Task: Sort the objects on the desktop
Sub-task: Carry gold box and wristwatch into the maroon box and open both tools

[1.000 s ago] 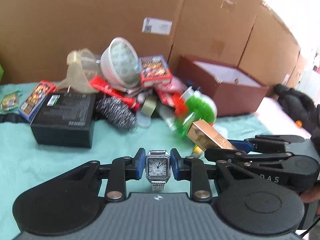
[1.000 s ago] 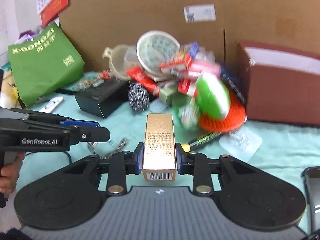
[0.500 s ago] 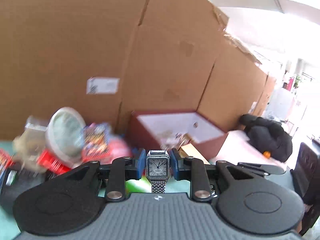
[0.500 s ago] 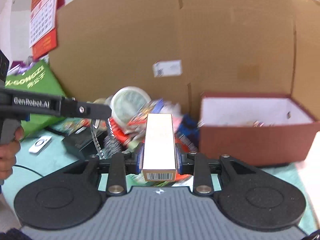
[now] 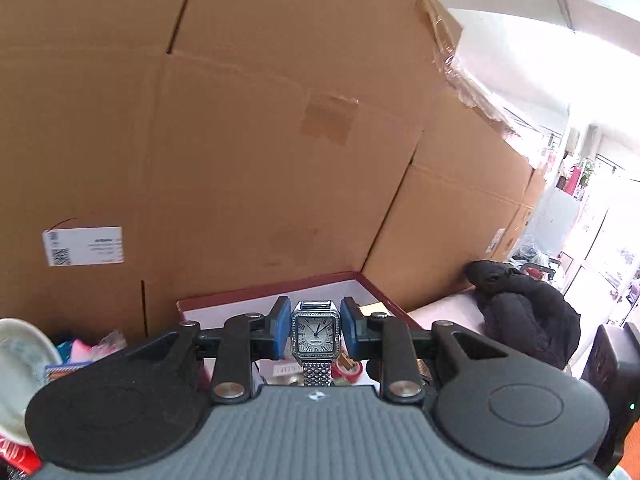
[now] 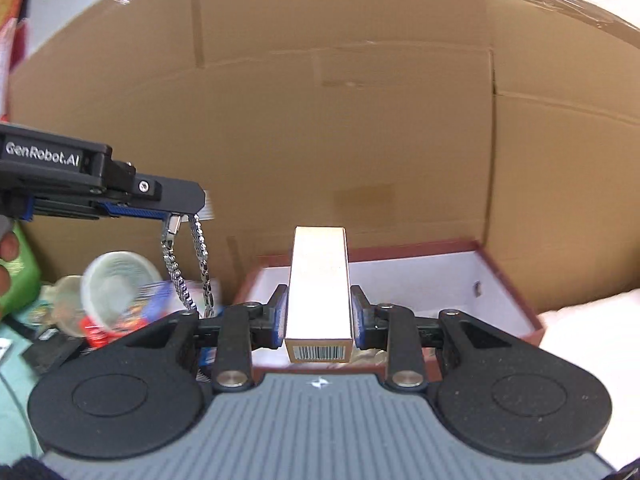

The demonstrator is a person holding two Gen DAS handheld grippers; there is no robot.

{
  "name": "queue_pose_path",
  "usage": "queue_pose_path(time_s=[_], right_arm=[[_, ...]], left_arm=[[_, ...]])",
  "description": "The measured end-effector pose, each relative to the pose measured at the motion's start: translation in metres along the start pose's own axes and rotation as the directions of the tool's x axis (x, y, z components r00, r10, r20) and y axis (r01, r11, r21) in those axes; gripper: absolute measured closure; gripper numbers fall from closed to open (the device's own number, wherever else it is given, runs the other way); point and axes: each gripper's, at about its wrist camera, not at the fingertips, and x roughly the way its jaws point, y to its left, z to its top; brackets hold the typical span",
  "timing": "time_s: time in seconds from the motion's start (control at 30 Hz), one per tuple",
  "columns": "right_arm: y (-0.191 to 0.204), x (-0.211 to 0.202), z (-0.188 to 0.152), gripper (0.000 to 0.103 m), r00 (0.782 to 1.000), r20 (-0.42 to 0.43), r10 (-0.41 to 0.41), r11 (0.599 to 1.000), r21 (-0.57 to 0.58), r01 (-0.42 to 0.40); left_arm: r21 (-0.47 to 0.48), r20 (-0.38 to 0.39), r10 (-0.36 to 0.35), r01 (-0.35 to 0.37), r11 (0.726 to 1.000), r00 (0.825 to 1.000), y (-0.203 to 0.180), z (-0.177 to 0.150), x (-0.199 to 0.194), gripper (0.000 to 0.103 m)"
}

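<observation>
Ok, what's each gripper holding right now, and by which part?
Left gripper pinches the watch by its case sides. Right gripper clamps the gold box near its barcode end.

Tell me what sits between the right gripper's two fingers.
A gold box stands clamped between the right gripper's blue fingers, barcode end toward the camera, with the red storage box behind it. The right wrist view shows this.
</observation>
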Motion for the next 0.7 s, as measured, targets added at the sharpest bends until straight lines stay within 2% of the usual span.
queue_pose_path(time_s=[0.17, 0.37, 0.53, 0.7], right_arm=[[-0.018, 0.04, 0.004, 0.073, 0.998, -0.055, -0.037, 0.999, -0.014, 0.036], [-0.028, 0.094, -0.013, 0.073, 0.985, -0.169, -0.035, 0.999, -0.013, 0.033], [-0.029, 0.126, -0.03, 0.073, 0.966, -0.259, -0.027, 0.999, -0.024, 0.021], [-0.022, 0.141, -0.04, 0.073, 0.955, -0.295, -0.022, 0.999, -0.046, 0.009]], left_arm=[[0.007, -0.063, 0.061, -0.061, 0.998, 0.996, 0.005, -0.005, 0.053, 0.075], [0.035, -0.153, 0.122, -0.118, 0.992, 0.981, 0.019, -0.024, 0.105, 0.075], [0.071, -0.198, 0.147, -0.136, 0.988, 0.969, 0.027, -0.038, 0.127, 0.075], [0.083, -0.216, 0.15, -0.135, 0.987, 0.965, 0.032, -0.042, 0.137, 0.075]])
